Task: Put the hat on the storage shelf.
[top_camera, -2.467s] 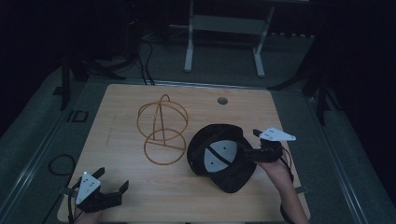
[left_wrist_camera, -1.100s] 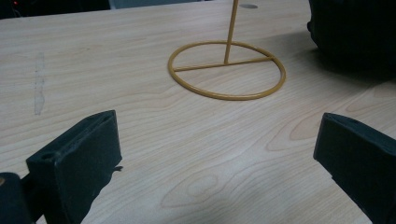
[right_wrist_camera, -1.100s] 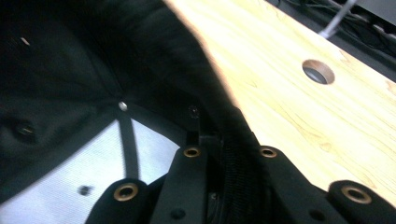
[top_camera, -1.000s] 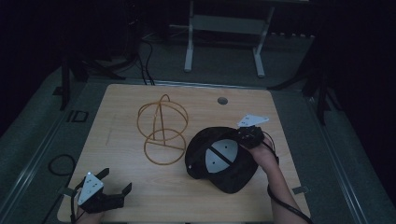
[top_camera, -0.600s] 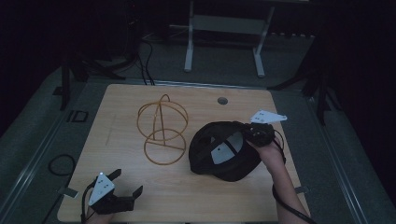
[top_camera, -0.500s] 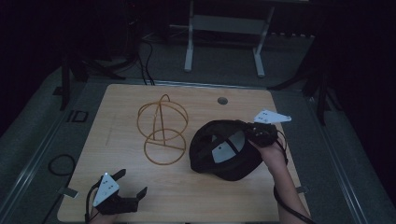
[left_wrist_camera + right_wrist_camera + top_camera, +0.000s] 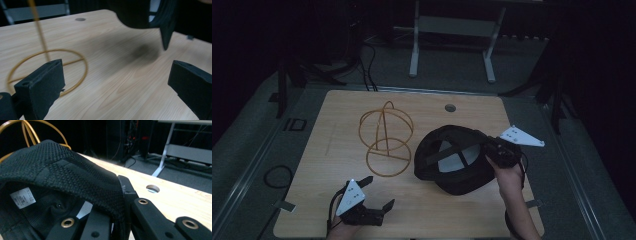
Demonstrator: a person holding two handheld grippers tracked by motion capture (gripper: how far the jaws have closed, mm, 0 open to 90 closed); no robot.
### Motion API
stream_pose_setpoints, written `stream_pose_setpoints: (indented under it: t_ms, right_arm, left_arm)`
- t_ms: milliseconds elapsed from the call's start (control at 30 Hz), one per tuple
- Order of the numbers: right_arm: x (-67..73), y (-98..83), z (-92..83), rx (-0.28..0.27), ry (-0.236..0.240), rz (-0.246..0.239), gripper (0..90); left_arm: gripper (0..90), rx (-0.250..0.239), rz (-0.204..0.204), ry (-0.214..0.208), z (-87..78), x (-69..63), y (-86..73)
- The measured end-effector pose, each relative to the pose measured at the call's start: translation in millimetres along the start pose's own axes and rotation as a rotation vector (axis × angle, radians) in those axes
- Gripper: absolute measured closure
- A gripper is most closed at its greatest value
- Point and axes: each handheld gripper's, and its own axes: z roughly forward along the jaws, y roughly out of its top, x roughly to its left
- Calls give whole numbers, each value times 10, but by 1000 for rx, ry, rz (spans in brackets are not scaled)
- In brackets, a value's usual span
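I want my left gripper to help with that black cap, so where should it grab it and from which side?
Probably the cap rim nearest the left gripper, approached from the wire stand side. The right gripper already pinches the far rim, the cap is raised and tilted, and that thin fabric edge suits wide-open jaws.

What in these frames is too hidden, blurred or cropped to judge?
- Cap, left gripper view: blurred, cut by the top edge.
- Cap label, right gripper view: print too small.
- Right gripper, high view: jaw tips buried in the cap's rim.
- Wire stand, right gripper view: base behind the cap.
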Motion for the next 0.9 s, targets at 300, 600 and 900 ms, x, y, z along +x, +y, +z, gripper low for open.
stream_pose_setpoints:
  t_ms: [300, 600, 900]
  right_arm:
    - [193, -48, -165, -68, -16, -16, 885]
    - [289, -111, -207, -97, -4, -11, 885]
    - [328, -165, -221, -111, 56, -11, 884]
  left_arm:
    - [29, -28, 75, -45, 269, -159, 243]
    - [56, -50, 78, -52, 519, -204, 400]
    - [162, -72, 79, -19, 629, -190, 576]
